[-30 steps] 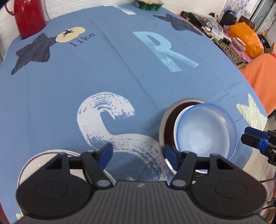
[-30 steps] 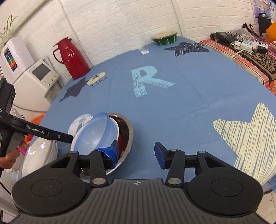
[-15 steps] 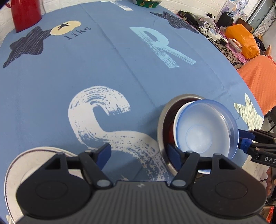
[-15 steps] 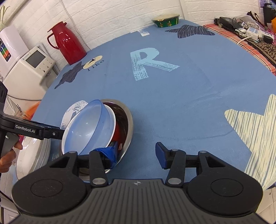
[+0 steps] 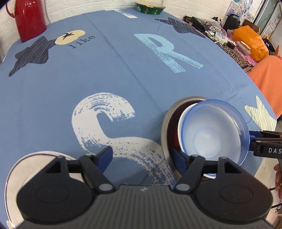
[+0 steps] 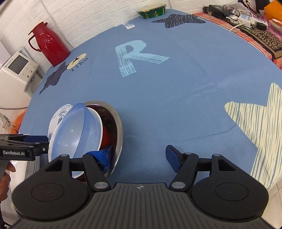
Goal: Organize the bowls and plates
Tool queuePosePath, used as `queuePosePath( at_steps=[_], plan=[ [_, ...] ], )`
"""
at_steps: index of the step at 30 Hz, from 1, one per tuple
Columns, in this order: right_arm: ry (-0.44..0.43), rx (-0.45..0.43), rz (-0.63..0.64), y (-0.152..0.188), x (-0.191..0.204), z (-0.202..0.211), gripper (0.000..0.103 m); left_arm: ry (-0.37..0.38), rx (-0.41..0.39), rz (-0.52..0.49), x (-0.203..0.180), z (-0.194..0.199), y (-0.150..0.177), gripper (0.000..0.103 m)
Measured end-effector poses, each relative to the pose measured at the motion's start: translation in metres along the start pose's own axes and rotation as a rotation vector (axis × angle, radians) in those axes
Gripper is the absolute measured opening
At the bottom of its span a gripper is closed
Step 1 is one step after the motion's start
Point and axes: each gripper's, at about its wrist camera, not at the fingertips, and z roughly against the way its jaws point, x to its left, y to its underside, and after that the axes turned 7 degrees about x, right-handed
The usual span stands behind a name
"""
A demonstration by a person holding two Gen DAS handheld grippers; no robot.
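A stack of bowls stands near the table's front edge: a steel bowl (image 5: 167, 123) (image 6: 118, 121) holds a red bowl (image 6: 107, 135), a white bowl (image 5: 183, 121) and a tilted translucent blue bowl (image 5: 215, 130) (image 6: 75, 130). My left gripper (image 5: 141, 158) is open, its right finger at the steel bowl's near rim. My right gripper (image 6: 137, 156) is open, its left finger reaching inside the steel rim beside the red bowl. A white plate (image 5: 26, 167) (image 6: 30, 169) lies left of the stack.
A red thermos (image 5: 30, 19) (image 6: 51, 45) and a green bowl (image 5: 149, 8) (image 6: 152, 11) stand at the far edge of the blue tablecloth (image 5: 114, 70). A white appliance (image 6: 15, 70) sits beyond the left edge. Cables and an orange bag (image 5: 252, 42) lie to the right.
Both grippers have drawn closer to the bowl stack from either side. The blue bowl leans more steeply on the white one. Both stay open.
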Motion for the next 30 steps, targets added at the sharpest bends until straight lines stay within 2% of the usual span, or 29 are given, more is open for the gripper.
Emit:
queuePosePath(
  at_steps=[4,12,17,22,26,28,30],
  plan=[
    [0.013,-0.042,0.007,0.006,0.000,0.000,0.056,-0.011,-0.020,0.016,-0.001,0.000,0.002,0.073],
    [0.028,-0.005,0.062,-0.003,0.000,-0.001,0.062,-0.036,-0.044,0.033,-0.004,0.002,0.006,0.075],
    [0.060,-0.028,0.117,0.000,0.005,0.001,0.065,-0.042,-0.033,0.053,-0.002,0.001,0.005,0.078],
    [0.055,0.010,0.037,-0.004,0.001,-0.002,0.065,-0.052,-0.037,0.038,-0.004,0.000,0.006,0.080],
    [0.146,0.016,0.124,-0.005,0.019,-0.008,0.066,-0.058,-0.033,0.025,-0.005,-0.001,0.006,0.080],
    [0.154,0.017,0.177,-0.007,0.020,-0.009,0.067,-0.059,-0.036,0.022,-0.005,-0.001,0.006,0.081],
    [0.127,0.036,0.153,-0.010,0.012,-0.009,0.069,-0.057,-0.037,0.015,-0.006,-0.001,0.007,0.082]
  ],
)
